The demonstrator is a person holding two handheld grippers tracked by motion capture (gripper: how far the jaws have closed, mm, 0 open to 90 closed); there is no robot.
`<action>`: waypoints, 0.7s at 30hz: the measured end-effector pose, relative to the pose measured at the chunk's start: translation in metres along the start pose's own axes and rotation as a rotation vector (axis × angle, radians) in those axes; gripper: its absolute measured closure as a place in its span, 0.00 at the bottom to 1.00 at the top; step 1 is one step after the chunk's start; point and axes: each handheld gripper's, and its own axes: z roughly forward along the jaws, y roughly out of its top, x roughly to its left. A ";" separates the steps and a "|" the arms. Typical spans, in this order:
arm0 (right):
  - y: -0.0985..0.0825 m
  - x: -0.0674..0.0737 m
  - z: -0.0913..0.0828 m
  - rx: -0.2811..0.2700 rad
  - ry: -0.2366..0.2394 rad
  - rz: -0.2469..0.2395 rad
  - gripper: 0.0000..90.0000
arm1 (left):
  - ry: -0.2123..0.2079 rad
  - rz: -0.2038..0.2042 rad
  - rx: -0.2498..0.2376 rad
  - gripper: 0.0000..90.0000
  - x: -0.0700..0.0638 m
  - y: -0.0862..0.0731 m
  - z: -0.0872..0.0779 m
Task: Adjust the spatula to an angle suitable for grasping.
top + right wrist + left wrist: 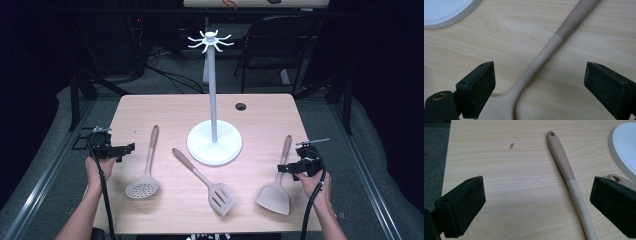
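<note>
Beige solid spatula (pixel 541 57) runs past the frame, blade cut off, between right gripper (pixel 539 87)'s spread, empty jaws; left gripper (pixel 537 207) likewise agape, low over table (pixel 165 107).

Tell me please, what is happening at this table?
A person holds a gripper in each hand over a wooden table. Three utensils lie flat around a white hook stand. The right gripper is open above the solid spatula; the left gripper is open beside the skimmer. The slotted turner lies between them. Nothing is lifted yet.
</note>
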 end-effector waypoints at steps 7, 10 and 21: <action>0.002 0.005 0.004 0.022 -0.024 0.012 0.19 | 0.001 0.004 -0.003 0.00 0.000 0.000 0.000; 0.002 0.008 0.006 0.046 -0.035 0.001 0.26 | -0.001 0.005 0.001 0.00 0.001 0.000 0.000; 0.002 0.017 0.023 0.107 -0.066 -0.009 0.52 | 0.004 0.006 0.004 0.00 0.000 0.000 0.000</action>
